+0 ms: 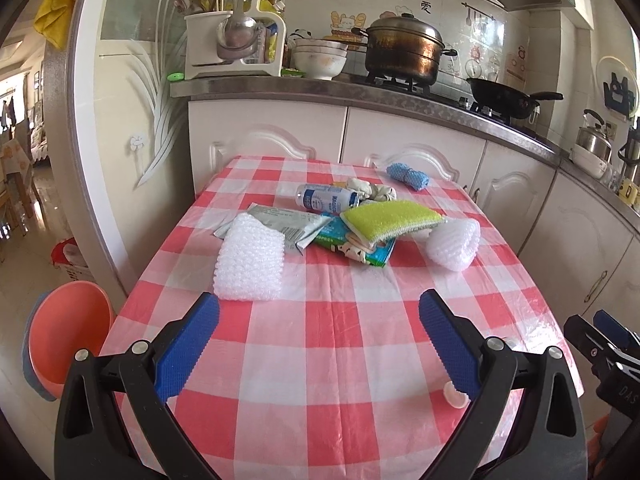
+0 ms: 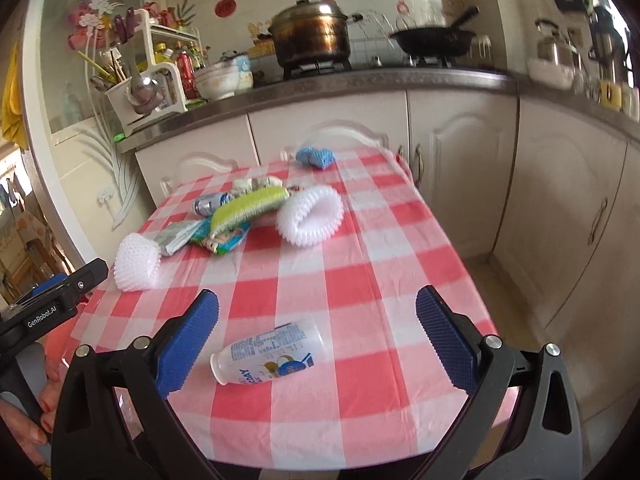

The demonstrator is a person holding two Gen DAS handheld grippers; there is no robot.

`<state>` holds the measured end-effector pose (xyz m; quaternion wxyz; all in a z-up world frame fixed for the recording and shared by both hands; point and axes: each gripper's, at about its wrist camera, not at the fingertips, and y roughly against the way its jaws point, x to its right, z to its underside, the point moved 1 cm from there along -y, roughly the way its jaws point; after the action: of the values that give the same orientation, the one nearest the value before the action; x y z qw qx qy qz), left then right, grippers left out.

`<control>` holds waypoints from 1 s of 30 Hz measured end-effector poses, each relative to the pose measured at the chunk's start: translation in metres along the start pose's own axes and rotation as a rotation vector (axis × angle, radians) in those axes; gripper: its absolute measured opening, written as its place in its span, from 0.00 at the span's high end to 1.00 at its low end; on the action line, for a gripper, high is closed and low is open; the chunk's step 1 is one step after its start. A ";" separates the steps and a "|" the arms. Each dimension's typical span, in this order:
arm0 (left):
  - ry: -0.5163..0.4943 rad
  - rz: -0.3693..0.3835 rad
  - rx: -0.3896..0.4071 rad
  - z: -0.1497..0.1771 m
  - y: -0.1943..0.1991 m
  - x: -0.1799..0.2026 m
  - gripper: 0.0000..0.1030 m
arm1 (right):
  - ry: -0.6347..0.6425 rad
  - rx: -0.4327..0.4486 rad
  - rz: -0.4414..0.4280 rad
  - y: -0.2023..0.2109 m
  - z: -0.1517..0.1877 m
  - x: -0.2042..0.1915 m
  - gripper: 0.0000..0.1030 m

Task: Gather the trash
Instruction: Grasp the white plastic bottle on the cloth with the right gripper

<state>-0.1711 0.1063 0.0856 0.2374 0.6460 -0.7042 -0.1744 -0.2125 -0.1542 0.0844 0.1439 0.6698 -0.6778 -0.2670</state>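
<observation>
A red-and-white checked table carries a pile: a silver wrapper, a green snack packet, a small white bottle and crumpled paper. My left gripper hangs open over the near end of the table, short of the pile, with nothing in it. In the right wrist view a second small white bottle lies on its side on the cloth. My right gripper stands open above it, its fingers wide on either side and not touching it.
Among the trash lie a green-yellow sponge, two white scrubbers and a blue cloth. An orange basin sits below the table's left edge. A small cap rests near the front. Cabinets and a stove counter stand behind.
</observation>
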 end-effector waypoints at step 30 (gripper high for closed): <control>-0.099 0.040 -0.064 0.023 -0.019 0.021 0.05 | -0.138 -0.418 -0.157 -0.029 0.046 0.008 0.33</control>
<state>-0.1694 0.0818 0.0579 0.2260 0.6145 -0.7219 -0.2239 -0.2139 -0.1527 0.0294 0.2118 0.6564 -0.5616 -0.4571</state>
